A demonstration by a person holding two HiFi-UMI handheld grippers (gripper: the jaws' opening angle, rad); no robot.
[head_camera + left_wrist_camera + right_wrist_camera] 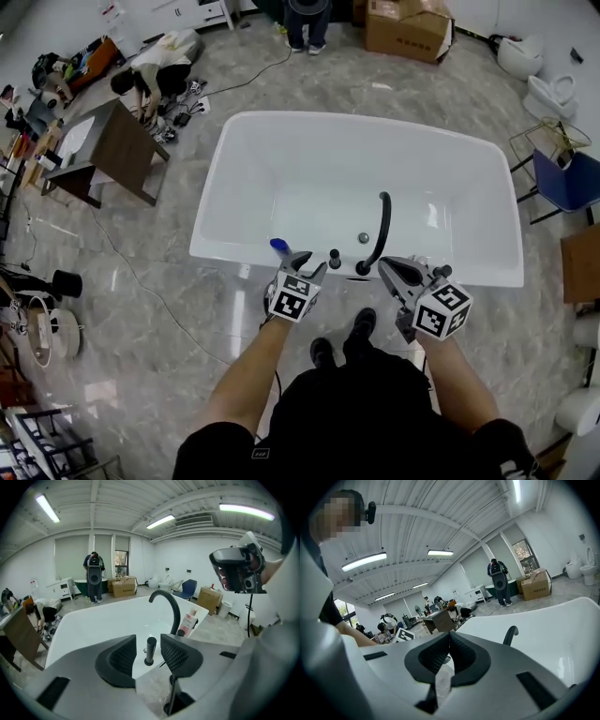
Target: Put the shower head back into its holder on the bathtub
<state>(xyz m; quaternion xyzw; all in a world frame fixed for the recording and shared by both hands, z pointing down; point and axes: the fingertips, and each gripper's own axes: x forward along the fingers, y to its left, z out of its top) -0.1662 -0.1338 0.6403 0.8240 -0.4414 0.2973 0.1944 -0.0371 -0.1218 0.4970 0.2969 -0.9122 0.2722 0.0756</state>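
Left gripper view is showing the shower head (150,648) seemingly sitting in its holder on the bathtub (79,617), left hand-held gripper (148,642) gaping empty, right hand-held gripper (449,639) closed on nothing.

The far person (307,19) is cut off at the top edge. The spout (176,614) partly hides what seems a bottle (187,622).

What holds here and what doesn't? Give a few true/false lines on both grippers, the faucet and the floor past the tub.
1. The left gripper has its jaws apart, clamping nothing. True.
2. The right gripper is wide open. False: its jaws are together, with nothing between them.
3. The faucet spout is chrome. False: it is black.
4. A cardboard box sits on the floor beyond the bathtub. True.
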